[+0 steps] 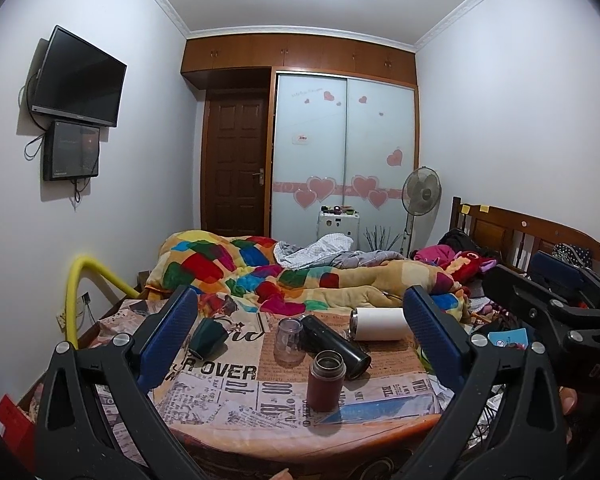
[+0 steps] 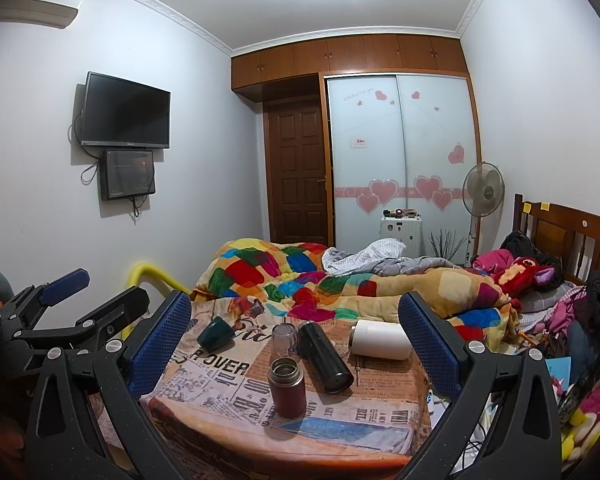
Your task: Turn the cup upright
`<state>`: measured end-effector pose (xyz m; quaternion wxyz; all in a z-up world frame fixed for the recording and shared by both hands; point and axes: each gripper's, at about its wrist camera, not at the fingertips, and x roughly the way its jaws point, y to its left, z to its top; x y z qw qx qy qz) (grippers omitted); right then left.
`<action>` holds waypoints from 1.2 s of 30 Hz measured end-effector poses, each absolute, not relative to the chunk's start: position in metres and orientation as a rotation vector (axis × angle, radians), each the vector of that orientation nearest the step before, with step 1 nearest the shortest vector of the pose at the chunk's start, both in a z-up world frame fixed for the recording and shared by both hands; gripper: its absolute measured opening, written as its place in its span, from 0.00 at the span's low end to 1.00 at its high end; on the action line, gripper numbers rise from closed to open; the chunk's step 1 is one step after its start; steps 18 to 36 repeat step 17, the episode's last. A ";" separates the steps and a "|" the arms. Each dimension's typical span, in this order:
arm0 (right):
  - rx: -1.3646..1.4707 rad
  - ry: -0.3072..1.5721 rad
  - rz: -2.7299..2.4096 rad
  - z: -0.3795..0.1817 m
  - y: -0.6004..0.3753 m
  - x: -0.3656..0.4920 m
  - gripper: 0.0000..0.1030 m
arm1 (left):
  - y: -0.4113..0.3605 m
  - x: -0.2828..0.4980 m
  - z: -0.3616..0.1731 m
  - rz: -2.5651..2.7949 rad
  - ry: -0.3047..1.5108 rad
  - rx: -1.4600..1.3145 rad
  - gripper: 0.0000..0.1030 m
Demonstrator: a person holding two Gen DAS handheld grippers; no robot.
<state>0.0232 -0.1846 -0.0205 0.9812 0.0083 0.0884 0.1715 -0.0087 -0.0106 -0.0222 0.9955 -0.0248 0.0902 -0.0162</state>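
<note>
Five vessels sit on the newspaper-print worktop (image 1: 220,380) at the foot of the bed (image 1: 260,276).

- Dark red flask (image 1: 325,380): upright at the near edge, mouth up and open. It already stands as the task wants.
- Black flask (image 1: 334,346): on its side, lying diagonally just behind the red one.
- White cup (image 1: 380,323): on its side toward the back right, metal rim facing left.
- Green cup (image 1: 207,335): tipped over at the back left, mouth toward the near edge.
- Clear cup (image 1: 288,340): stands near the centre; whether its mouth is up or down cannot be told from either view.

Which cup the task means is not settled: three lie toppled, one stands. The scene fits either the red flask having been righted or one of the fallen three waiting its turn.

Left claw (image 1: 298,344): jaws released, spread wide, nothing between them, held back from the worktop so that all the vessels fall inside the gap. Right claw (image 2: 296,340): likewise released and empty, held level beside the left. Judgement: both are held back to survey, committed to no one vessel.

View differences: the right wrist view looks straight into the red flask's open mouth and shows the black flask's near end face. The left wrist view shows the right claw's body at its right margin; the right wrist view shows the left claw at its left margin.
</note>
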 end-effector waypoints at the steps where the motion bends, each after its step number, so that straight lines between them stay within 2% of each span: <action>1: 0.017 0.178 0.344 -0.021 -0.184 0.023 1.00 | -0.010 -0.008 -0.022 -0.035 0.182 -0.051 1.00; 36: 0.013 0.179 0.343 -0.019 -0.187 0.025 1.00 | 0.005 -0.002 -0.024 0.002 0.200 -0.076 1.00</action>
